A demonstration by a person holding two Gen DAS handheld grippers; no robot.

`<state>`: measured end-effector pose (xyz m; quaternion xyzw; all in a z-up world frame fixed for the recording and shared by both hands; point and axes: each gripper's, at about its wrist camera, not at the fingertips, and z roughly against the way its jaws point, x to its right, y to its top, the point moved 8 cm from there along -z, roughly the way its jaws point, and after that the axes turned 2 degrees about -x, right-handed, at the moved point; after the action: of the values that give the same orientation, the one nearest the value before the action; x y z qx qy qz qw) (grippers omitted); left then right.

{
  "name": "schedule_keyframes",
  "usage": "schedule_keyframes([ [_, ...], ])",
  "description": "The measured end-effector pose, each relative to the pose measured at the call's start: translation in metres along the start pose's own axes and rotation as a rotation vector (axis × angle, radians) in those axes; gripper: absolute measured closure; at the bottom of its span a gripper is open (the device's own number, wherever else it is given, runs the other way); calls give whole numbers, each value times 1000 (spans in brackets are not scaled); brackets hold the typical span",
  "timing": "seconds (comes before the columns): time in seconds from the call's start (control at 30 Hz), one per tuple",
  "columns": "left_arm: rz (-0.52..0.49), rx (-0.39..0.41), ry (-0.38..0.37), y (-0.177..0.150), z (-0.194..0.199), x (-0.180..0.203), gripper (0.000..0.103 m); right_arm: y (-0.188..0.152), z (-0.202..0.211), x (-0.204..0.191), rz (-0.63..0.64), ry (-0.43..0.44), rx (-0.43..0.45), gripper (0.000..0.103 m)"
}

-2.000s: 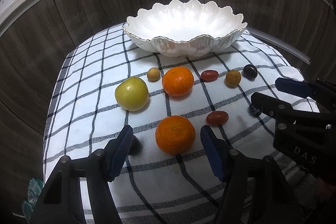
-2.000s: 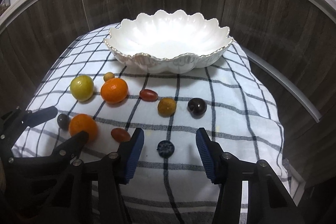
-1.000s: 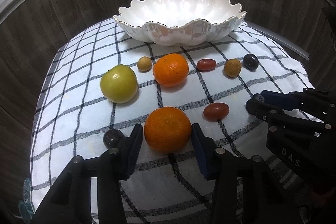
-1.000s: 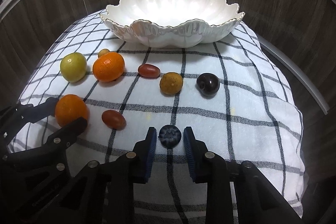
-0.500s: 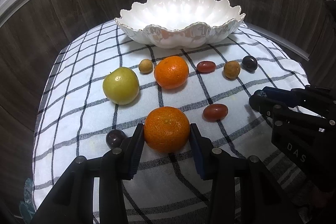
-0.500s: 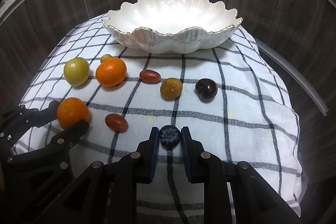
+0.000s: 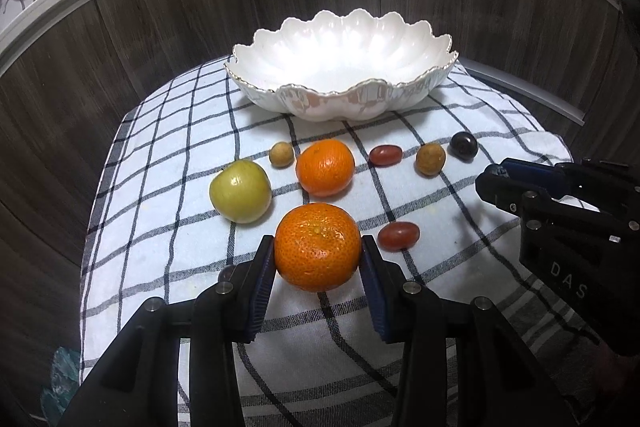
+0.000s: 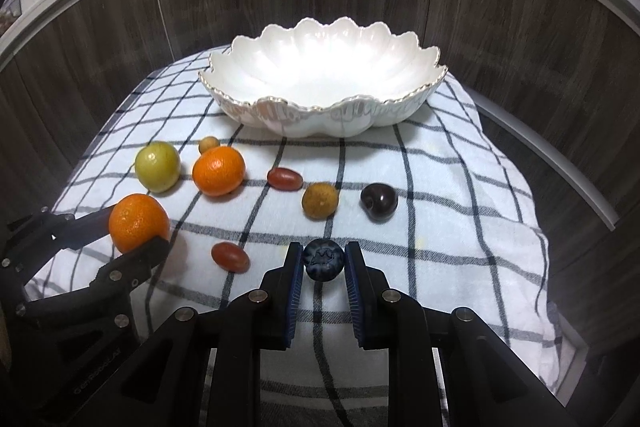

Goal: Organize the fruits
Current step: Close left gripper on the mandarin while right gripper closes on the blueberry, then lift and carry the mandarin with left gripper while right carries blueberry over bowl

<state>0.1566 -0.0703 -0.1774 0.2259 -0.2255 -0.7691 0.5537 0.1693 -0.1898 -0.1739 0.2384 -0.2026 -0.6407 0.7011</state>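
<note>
My left gripper [image 7: 316,245] is shut on an orange [image 7: 316,255], its blue pads pressing both sides just above the checked cloth [image 7: 172,155]. In the right wrist view my right gripper [image 8: 323,253] is shut on a small blueberry [image 8: 323,262], held slightly off the cloth. That same view shows the left gripper [image 8: 136,233] and its orange [image 8: 138,221] at the far left. An empty white scalloped bowl [image 7: 340,103] stands at the back of the cloth, beyond both grippers.
On the cloth lie a green apple [image 7: 240,191], a second orange [image 7: 325,167], two red grape tomatoes [image 7: 385,155] [image 7: 399,235], two small tan fruits [image 7: 281,154] [image 7: 430,158] and a dark cherry [image 7: 463,145]. A dark wood-panelled wall curves behind.
The left pads have closed in from beside the orange onto it. The right pads have shut on the blueberry and risen a little with it.
</note>
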Motion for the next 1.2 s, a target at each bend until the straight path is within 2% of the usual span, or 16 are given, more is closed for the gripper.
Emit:
schedule_keyframes([
  [0.63, 34, 25, 1, 39, 14, -7, 62, 32, 26, 20, -46, -18, 59, 81],
  [1.2, 72, 34, -7, 100, 9, -22, 62, 99, 30, 45, -83, -46, 126, 81],
])
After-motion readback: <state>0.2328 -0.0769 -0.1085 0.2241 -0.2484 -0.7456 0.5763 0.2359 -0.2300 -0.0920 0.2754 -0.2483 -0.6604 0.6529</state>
